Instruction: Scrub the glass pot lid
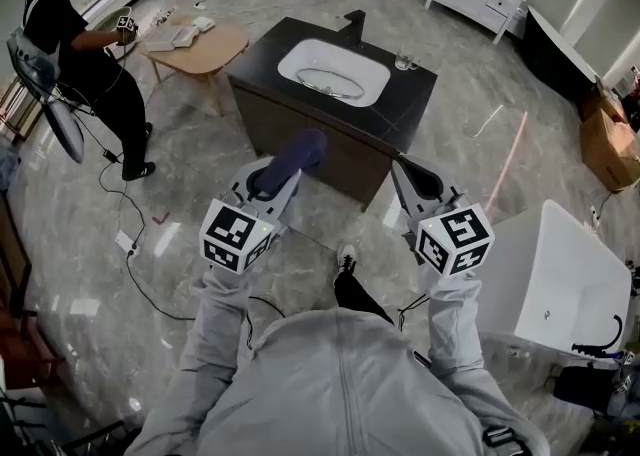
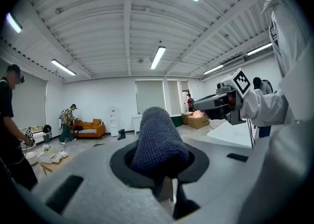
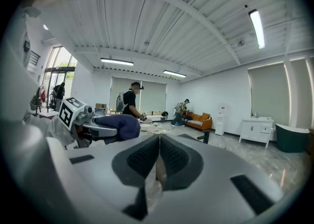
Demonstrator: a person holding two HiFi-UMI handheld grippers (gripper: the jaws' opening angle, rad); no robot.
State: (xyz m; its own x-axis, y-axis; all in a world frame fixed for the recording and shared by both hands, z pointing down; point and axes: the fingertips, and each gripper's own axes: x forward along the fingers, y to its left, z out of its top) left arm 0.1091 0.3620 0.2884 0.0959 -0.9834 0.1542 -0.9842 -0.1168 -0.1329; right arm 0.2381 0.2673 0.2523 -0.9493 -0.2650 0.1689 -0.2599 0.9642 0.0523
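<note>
The glass pot lid (image 1: 331, 84) lies in the white sink basin (image 1: 300, 57) of a black vanity, seen in the head view ahead of both grippers. My left gripper (image 1: 277, 180) is shut on a dark blue knitted scrubbing sponge (image 1: 293, 157), held up in the air short of the vanity. In the left gripper view the sponge (image 2: 158, 140) fills the space between the jaws. My right gripper (image 1: 421, 181) is level with it to the right, jaws pressed together with nothing in them (image 3: 158, 144). From the right gripper view the sponge (image 3: 119, 126) shows at left.
A black faucet (image 1: 353, 21) and a small glass (image 1: 404, 62) stand on the vanity top (image 1: 400, 109). A person (image 1: 82, 52) works at a wooden table (image 1: 200, 49) far left. Cables (image 1: 128, 229) cross the floor. A white tub (image 1: 565, 284) sits at right, a cardboard box (image 1: 608, 144) beyond it.
</note>
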